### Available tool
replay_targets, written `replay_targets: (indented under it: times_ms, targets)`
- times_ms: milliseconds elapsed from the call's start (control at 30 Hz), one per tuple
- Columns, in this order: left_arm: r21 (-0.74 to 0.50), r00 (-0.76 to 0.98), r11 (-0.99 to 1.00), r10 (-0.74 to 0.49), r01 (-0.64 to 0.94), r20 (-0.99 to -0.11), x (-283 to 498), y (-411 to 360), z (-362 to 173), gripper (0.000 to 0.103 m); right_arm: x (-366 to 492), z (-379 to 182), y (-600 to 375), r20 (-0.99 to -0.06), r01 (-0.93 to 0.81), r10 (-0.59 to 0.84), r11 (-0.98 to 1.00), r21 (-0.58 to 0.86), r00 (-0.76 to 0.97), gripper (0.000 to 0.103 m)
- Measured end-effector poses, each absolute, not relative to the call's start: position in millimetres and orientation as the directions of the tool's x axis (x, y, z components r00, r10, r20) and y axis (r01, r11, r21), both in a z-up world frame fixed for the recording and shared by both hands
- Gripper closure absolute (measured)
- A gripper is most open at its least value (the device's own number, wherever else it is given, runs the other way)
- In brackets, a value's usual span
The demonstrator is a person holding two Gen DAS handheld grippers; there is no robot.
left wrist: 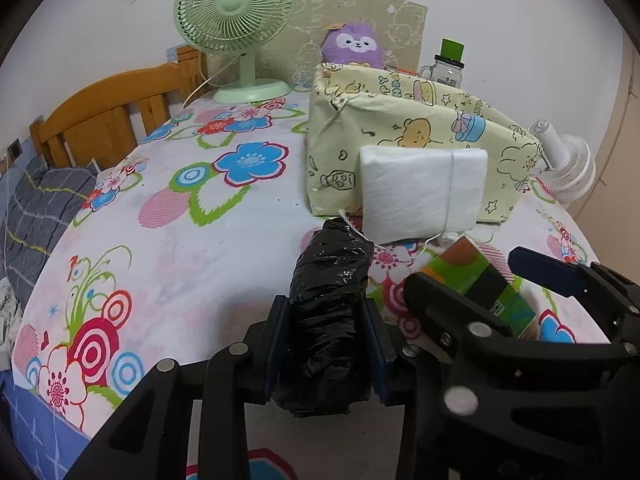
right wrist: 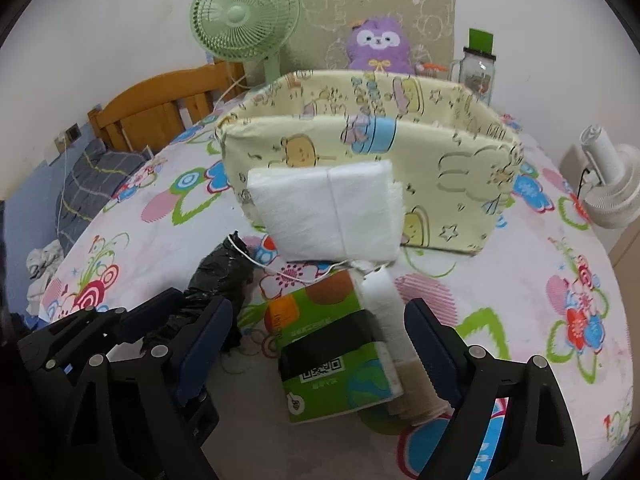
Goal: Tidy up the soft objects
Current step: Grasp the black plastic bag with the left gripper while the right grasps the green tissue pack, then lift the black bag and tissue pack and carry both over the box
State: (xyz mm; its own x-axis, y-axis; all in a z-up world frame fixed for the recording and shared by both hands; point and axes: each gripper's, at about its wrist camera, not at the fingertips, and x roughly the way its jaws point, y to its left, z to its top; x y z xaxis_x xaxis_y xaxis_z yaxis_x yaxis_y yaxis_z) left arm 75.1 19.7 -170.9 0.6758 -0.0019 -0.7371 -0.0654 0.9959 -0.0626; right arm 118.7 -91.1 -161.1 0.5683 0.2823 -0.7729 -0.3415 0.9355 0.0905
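Note:
My left gripper (left wrist: 326, 354) is shut on a black plastic-wrapped bundle (left wrist: 330, 312), seen also in the right wrist view (right wrist: 218, 280). My right gripper (right wrist: 318, 350) is open, its fingers either side of a green tissue pack (right wrist: 328, 344) lying on the floral table; the pack shows in the left wrist view (left wrist: 480, 280) too. A white wad tied with string (right wrist: 328, 210) leans against the yellow cartoon-print fabric bin (right wrist: 460, 168), also visible in the left wrist view as wad (left wrist: 422, 192) and bin (left wrist: 400, 120).
A green desk fan (left wrist: 236, 28) stands at the back left. A purple plush (right wrist: 378, 44) and a glass jar (right wrist: 478, 68) sit behind the bin. A white fan (right wrist: 612, 180) lies at the right. A wooden bed frame (left wrist: 112, 112) is beyond the table's left edge.

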Motion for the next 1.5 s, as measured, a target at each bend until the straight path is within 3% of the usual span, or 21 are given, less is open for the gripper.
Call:
replay_targets:
  times_ms: [200,367,667,867,1500]
  targets:
    - [-0.034,0.678,0.998,0.014,-0.058,-0.735,72,13,-173,0.067,121,-170,-91,-0.789,-0.304,0.252,0.949,0.088,0.559,0.027]
    - [-0.028,0.677,0.998,0.014,-0.051,-0.736,72,9,-173,0.068,119,-170,-84,-0.784,-0.313,0.257,0.946,0.085,0.565,0.056]
    - [-0.045,0.686,0.998,0.0,-0.048,-0.728,74,4,-168,0.069,119,-161,-92,-0.769,-0.304,0.252,0.949,0.079,0.587,0.079]
    - [-0.05,0.699,0.998,-0.007,-0.041,-0.715,74,0,-160,0.07,117,-152,-99,-0.756,-0.302,0.263,0.949,0.091,0.599,0.086]
    - [-0.029,0.777,1.0,-0.013,-0.006,-0.63,67,-21,-100,0.07,106,-89,-121,-0.672,-0.273,0.261,0.958,0.091,0.693,0.087]
